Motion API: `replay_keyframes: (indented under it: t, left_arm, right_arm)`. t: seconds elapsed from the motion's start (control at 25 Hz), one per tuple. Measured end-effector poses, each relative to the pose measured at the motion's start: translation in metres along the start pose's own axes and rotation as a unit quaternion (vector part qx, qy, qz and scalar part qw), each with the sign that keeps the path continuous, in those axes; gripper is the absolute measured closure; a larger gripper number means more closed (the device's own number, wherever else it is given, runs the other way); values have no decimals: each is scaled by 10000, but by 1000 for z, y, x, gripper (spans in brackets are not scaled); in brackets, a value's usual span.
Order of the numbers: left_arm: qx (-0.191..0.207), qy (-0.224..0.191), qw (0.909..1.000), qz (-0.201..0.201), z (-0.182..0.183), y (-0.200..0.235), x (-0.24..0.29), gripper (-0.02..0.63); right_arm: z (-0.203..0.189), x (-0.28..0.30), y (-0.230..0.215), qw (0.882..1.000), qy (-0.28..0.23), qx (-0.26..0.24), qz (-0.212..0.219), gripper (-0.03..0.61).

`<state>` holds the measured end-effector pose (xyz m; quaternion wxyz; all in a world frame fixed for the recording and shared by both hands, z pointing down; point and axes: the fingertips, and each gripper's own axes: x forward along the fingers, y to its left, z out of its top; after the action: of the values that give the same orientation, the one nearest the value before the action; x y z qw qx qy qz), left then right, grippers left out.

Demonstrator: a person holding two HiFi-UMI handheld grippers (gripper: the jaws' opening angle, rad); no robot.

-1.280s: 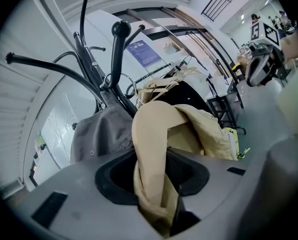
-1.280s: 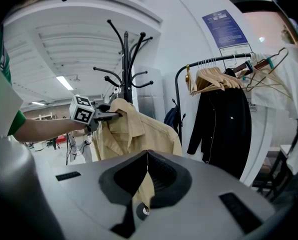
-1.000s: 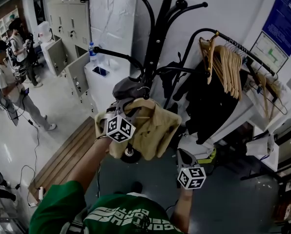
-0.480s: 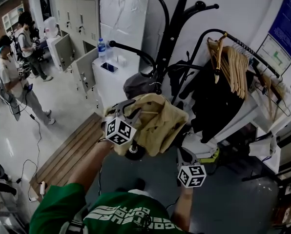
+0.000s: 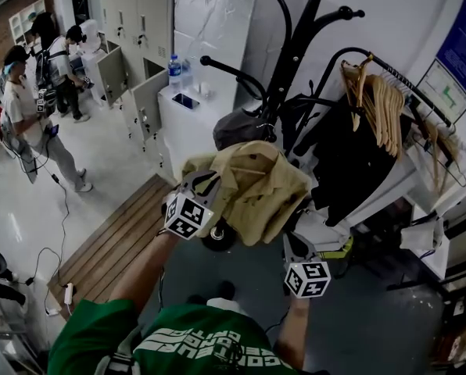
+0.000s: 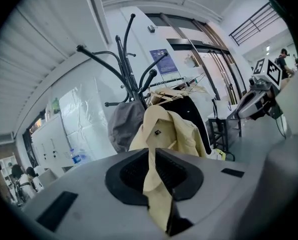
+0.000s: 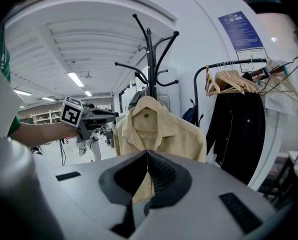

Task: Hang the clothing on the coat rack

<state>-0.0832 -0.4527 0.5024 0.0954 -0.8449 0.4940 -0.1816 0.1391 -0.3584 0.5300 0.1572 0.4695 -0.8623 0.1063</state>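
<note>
A tan shirt (image 5: 256,190) on a hanger hangs from the black coat rack (image 5: 295,61), below a grey cap (image 5: 241,127). My left gripper (image 5: 204,180) is at the shirt's left shoulder edge. Its jaws are closing and stand a narrow slit apart. In the left gripper view the shirt (image 6: 164,129) shows through that slit, and I see no fabric pinched. My right gripper (image 5: 295,244) hangs lower, in front of the shirt's hem and apart from it. Its pads meet at the tips in the right gripper view, with the shirt (image 7: 159,129) beyond.
A clothes rail with wooden hangers (image 5: 374,104) and a black garment (image 5: 350,162) stands right of the rack. A white cabinet (image 5: 186,131) with a bottle is behind left. People (image 5: 22,123) stand far left. A wooden platform (image 5: 116,241) lies on the floor.
The head view has shifted, so the rack and shirt sit further right. The left gripper has dropped slightly from the shirt's shoulder. The right gripper has barely moved.
</note>
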Motion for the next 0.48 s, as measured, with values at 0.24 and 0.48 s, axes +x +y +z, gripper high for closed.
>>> replay_keyframes:
  t: [0.24, 0.48]
  left_arm:
    - [-413, -61, 9990, -131, -15, -10, -27, 604]
    - [-610, -75, 9976, -307, -26, -20, -59, 609]
  right_arm:
    - [-2, -8, 21, 10000, -49, -39, -40, 569]
    - [-9, -14, 45, 10000, -43, -16, -29, 570]
